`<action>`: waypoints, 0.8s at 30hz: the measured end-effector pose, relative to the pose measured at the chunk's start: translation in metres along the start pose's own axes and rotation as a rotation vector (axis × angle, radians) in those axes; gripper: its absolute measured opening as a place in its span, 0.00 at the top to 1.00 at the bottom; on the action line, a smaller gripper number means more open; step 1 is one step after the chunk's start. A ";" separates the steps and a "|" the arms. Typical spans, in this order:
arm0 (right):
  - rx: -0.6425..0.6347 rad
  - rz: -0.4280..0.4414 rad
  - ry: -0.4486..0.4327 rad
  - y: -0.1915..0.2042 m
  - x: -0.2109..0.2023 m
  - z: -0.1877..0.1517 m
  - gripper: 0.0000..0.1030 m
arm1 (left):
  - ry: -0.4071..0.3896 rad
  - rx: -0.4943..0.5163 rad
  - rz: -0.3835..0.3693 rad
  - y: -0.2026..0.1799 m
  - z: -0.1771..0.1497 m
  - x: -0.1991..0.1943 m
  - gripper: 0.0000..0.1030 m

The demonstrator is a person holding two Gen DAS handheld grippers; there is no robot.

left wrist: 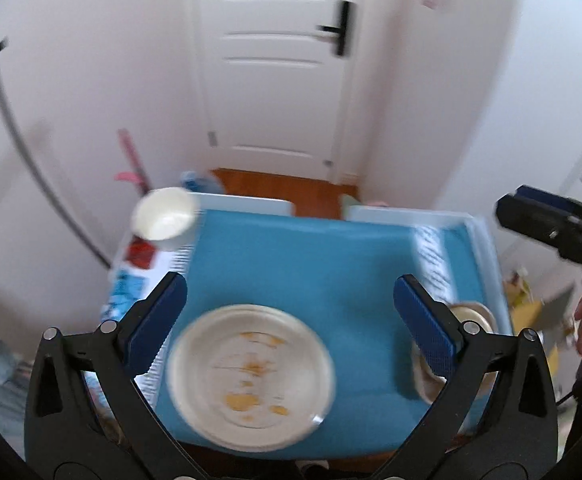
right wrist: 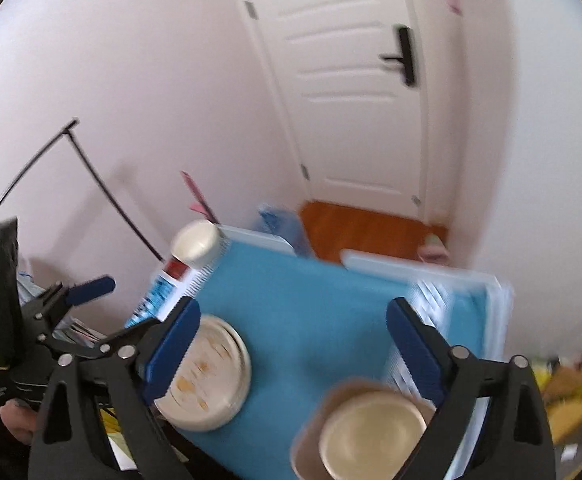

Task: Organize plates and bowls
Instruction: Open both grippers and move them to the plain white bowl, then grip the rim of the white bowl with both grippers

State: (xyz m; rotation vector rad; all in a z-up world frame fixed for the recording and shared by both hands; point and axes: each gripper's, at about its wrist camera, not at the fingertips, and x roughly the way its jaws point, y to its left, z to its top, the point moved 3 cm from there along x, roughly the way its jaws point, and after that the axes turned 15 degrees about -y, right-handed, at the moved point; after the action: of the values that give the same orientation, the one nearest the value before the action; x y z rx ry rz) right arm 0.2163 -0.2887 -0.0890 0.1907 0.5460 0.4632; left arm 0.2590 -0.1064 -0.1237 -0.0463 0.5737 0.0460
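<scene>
A cream plate with yellow-orange stains lies on the blue mat, near its front left. My left gripper is open above it, empty. The plate also shows in the right wrist view. A cream bowl sits on a brownish plate at the mat's front right; it shows partly behind the right finger in the left wrist view. My right gripper is open and empty above the mat. A white cup stands at the far left corner, also seen in the right wrist view.
The mat lies on a light blue table in a narrow space. A white door and wooden floor lie beyond. Printed packages lie along the table's left side. Clutter lies on the floor at right.
</scene>
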 end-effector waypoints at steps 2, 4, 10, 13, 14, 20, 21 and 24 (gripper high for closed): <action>-0.040 0.022 0.003 0.017 0.021 0.013 0.10 | -0.008 -0.053 0.041 0.032 0.008 0.003 0.00; -0.089 0.038 0.022 0.036 0.045 0.026 0.10 | -0.019 -0.102 0.076 0.063 0.015 0.009 0.00; -0.148 0.079 0.077 0.088 0.123 0.054 0.10 | -0.005 -0.257 0.135 0.156 0.023 0.044 0.00; -0.134 0.129 0.143 0.108 0.173 0.059 0.10 | 0.034 -0.357 0.131 0.196 0.017 0.080 0.04; -0.127 0.141 0.169 0.113 0.191 0.057 0.10 | 0.047 -0.375 0.130 0.203 0.013 0.089 0.10; -0.083 0.160 0.375 0.132 0.317 0.011 0.10 | 0.208 -0.491 0.089 0.244 -0.032 0.178 0.40; -0.075 0.160 0.401 0.134 0.333 0.001 0.15 | 0.229 -0.486 0.084 0.246 -0.038 0.190 0.44; -0.031 0.166 0.495 0.135 0.381 -0.035 0.37 | 0.284 -0.477 0.068 0.248 -0.053 0.223 0.52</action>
State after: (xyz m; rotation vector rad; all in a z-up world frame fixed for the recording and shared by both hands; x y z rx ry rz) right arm 0.4348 0.0116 -0.2517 0.0896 1.0115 0.6866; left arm 0.4033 0.1454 -0.2975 -0.5035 0.8380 0.2453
